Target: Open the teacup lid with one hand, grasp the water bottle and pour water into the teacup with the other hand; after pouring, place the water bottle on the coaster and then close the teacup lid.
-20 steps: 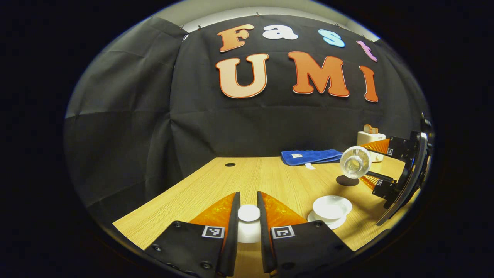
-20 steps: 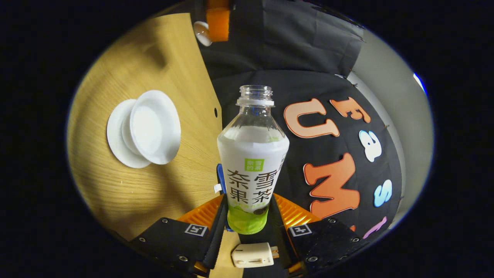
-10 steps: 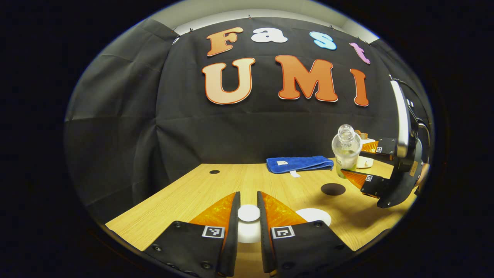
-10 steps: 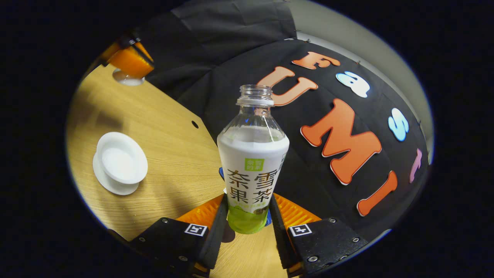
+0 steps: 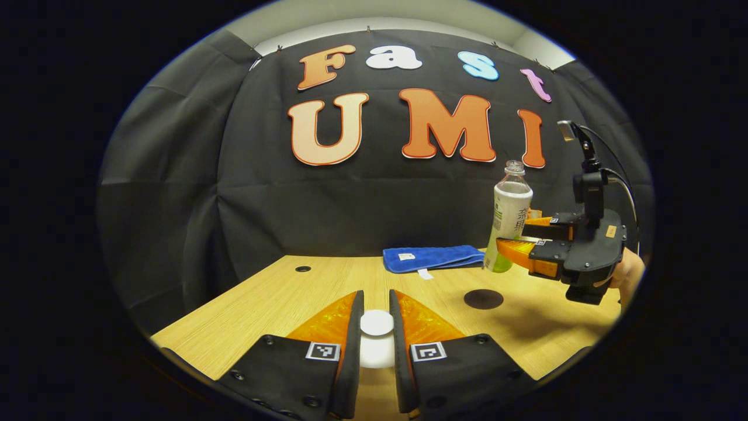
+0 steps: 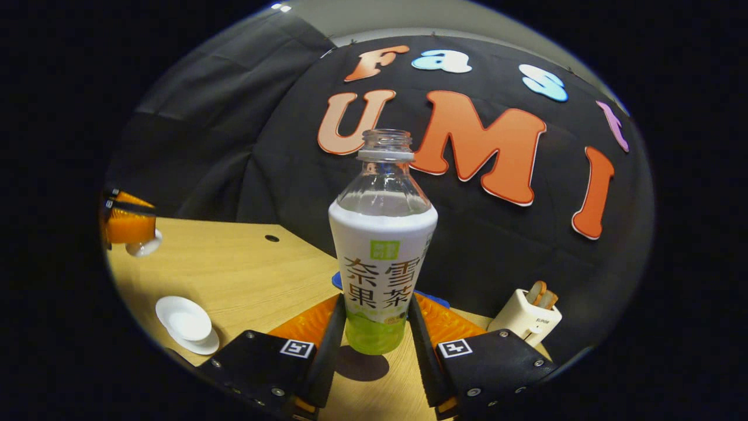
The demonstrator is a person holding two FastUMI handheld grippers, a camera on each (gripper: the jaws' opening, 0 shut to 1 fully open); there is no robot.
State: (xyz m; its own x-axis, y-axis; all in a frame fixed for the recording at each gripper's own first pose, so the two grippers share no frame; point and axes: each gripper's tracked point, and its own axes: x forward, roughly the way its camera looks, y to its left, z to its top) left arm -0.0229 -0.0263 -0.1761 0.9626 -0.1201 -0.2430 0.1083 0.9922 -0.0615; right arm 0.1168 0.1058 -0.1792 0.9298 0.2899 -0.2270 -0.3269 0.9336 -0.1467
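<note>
Left tongs (image 5: 377, 327) clamped, low — right tongs (image 6: 374, 339) clamped, level, raised.

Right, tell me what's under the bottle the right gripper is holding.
Under the upright clear plastic bottle, the dark round coaster lies on the wooden table. The bottle hangs above it, not touching. The right gripper's fingers cover the coaster's edges.

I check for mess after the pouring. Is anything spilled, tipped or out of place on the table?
Nothing stands out. The water bottle is upright in the right claw, above the dark coaster. The table looks dry, and the teacup stands upright.
</note>
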